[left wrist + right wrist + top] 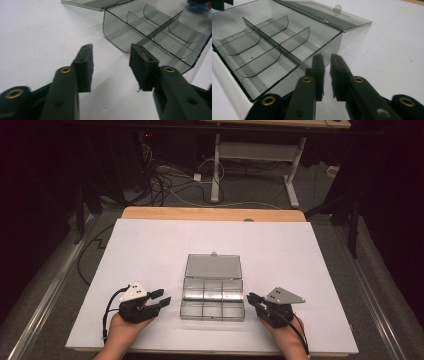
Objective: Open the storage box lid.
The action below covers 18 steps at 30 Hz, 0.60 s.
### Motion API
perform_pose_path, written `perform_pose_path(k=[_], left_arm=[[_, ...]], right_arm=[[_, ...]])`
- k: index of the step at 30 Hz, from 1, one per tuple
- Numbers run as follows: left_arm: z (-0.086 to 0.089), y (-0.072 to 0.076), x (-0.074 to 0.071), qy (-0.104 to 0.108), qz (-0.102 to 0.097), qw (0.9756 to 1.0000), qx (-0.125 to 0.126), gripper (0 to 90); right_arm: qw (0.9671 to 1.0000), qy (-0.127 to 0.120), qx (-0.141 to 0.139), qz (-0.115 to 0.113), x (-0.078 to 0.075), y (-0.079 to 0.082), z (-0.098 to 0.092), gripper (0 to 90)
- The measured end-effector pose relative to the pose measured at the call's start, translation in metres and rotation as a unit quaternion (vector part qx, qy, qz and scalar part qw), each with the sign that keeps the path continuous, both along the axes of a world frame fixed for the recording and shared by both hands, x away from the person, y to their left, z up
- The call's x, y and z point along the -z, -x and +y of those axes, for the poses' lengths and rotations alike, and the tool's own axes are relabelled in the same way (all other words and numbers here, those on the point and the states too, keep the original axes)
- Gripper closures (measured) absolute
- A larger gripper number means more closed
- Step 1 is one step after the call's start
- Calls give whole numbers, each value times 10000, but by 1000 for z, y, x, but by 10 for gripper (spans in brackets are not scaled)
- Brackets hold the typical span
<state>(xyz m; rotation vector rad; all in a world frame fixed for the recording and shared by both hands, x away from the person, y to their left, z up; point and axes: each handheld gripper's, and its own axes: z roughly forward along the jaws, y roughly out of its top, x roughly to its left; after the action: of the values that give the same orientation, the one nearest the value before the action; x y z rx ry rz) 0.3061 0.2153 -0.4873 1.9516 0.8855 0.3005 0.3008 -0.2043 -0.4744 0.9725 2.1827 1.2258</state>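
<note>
Clear plastic organizer box [213, 299] sits mid-table on the white sheet [150, 245], lid [213, 267] flipped open flat behind it, dividers splitting the tray into 6 compartments, all bare.

Left gripper [159, 300] is just beside the box's left wall, aimed at it, resting in the person's left hand [125, 330]. Its jaws stand well apart w/ nothing between them; in the left gripper view [111, 67] the pads hover over bare white surface, the box's rounded corner [112, 32] near the right pad but not touching. Released, gripping nothing.

Right gripper [251, 299] is at the box's right side, tips close to the wall. In the right gripper view [326, 75] the 2 jaws are nearly together, only a thin slit between the pads, nothing caught in it. Tips sit just beside the box's near corner [334, 42]; can't tell if they touch it.
</note>
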Motion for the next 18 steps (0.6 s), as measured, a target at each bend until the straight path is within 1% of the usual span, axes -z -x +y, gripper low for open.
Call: perform_pose_path(k=[3,6,8,11,12,14,15,18], left_arm=[[0,0,0,-30,-69,10000,8,422],[1,-1,0,-42,-69,10000,14,345],[1,-2,0,-54,-34,10000,12,280],[0,-3,1,-111,-9,9999,-34,198],[0,-3,1,-116,8,9999,-19,169],[0,-3,1,-119,0,9999,2,150],[0,-3,1,-120,-15,9999,5,138],[-1,-2,-1,-142,-22,9999,28,77]], right_arm=[[10000,-31,29,-31,-2,0,-3,745],[9999,-95,52,-18,-4,0,-6,675],[9999,-139,12,38,-5,0,-7,617],[9999,-168,-31,-8,-9,1,-11,518],[9998,-197,-56,29,-9,1,-12,484],[9998,-204,-25,25,-10,2,-15,414],[9998,-194,-8,-14,-11,2,-16,369],[9998,-192,21,-18,-12,3,-19,262]])
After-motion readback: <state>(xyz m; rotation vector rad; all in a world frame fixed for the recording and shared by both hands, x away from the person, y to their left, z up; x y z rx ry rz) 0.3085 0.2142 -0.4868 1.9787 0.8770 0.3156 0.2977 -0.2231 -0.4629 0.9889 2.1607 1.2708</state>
